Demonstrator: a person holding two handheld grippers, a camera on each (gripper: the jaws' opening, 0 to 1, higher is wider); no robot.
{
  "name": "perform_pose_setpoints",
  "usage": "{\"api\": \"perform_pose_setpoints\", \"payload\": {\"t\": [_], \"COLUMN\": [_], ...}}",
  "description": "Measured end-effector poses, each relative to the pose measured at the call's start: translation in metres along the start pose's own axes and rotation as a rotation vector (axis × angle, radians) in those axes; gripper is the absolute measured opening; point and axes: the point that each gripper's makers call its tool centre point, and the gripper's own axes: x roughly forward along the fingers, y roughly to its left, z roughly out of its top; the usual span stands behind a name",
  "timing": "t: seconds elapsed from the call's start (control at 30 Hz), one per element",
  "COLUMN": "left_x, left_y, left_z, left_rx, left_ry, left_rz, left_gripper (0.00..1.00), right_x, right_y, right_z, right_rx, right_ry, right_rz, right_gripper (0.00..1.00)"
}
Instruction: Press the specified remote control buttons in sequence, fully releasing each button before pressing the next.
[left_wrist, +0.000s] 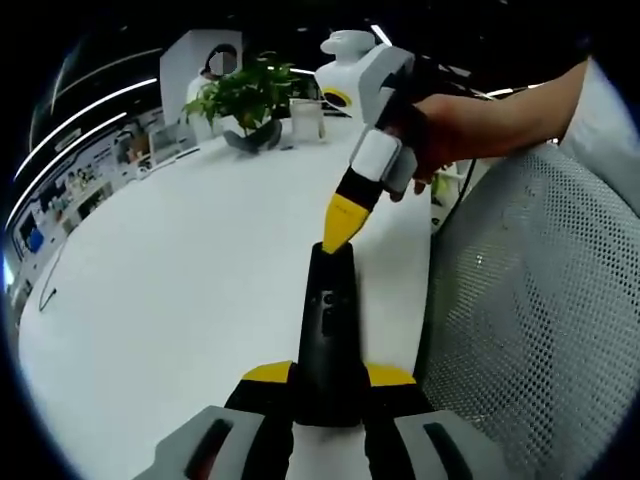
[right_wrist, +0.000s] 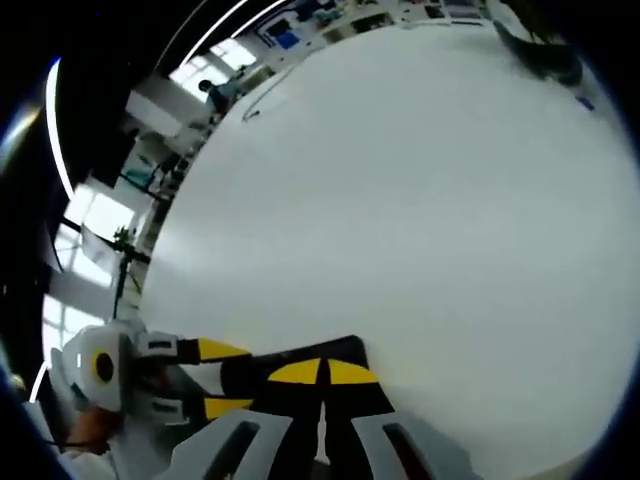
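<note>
Two grippers are at work on one black remote (left_wrist: 328, 330). In the left gripper view, the table (left_wrist: 180, 270) fills the left of the frame, with a plant (left_wrist: 245, 95) at upper left. At lower centre the remote is clamped by its near end between the yellow-tipped jaws of the left gripper (left_wrist: 328, 385), its button face turned up and its far end pointing up the frame. Right of centre, the right gripper (left_wrist: 345, 222) is brought down from the upper right by a hand (left_wrist: 435, 130); its yellow jaws are closed together, tip resting on the remote's far end. A mesh chair (left_wrist: 540, 300) takes up the right.

In the right gripper view, the left gripper (right_wrist: 215, 375) is seen at lower left holding the remote (right_wrist: 300, 362), with the right gripper's (right_wrist: 322, 372) closed tips over it.

A press appears to be under way. How many presses are finished or left cannot be judged.

No brand, label or writing can be read.
</note>
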Motion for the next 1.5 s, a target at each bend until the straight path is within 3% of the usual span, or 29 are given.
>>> {"api": "perform_pose_setpoints", "payload": {"t": [0.5,0.8,1.1,1.5], "left_x": [0.000,0.002,0.002,0.002], "left_y": [0.000,-0.003,-0.004,-0.004], "left_z": [0.000,0.001,0.002,0.002], "left_rx": [0.008,0.026,0.033,0.020], "left_ry": [-0.003,-0.011,-0.012,-0.016], "left_rz": [0.000,-0.010,-0.013,-0.014], "left_gripper": [0.25,0.25,0.25,0.25], "right_x": [-0.001,0.002,0.003,0.003], "right_y": [0.000,0.012,0.006,0.007], "right_z": [-0.005,-0.007,-0.008,-0.009], "right_rx": [0.063,-0.034,-0.025,-0.098], "right_ry": [0.029,0.047,0.050,0.042], "right_rz": [0.020,0.036,0.015,-0.022], "right_gripper": [0.00,0.00,0.00,0.00]}}
